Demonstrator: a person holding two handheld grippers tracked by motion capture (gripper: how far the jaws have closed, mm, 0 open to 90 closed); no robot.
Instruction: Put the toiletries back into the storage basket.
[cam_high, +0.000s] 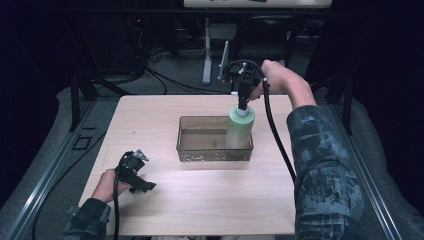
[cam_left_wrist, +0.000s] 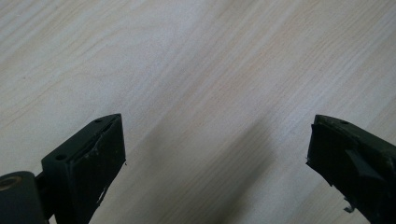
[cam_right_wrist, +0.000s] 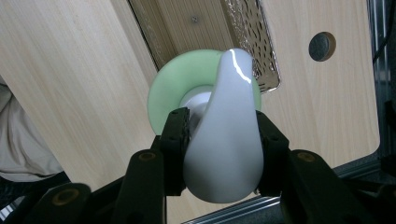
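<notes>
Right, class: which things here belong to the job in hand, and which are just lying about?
In the job:
- green pump bottle
- clear basket
- right gripper, clamped on the bottle's white pump head

Lying about:
- left gripper, open, on the table
- floor cables

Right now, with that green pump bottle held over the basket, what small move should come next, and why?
Probably lower it a little further. The right gripper clamps the green pump bottle by its white pump head, upright at the right end of the mesh basket; I cannot tell whether it rests there.
</notes>
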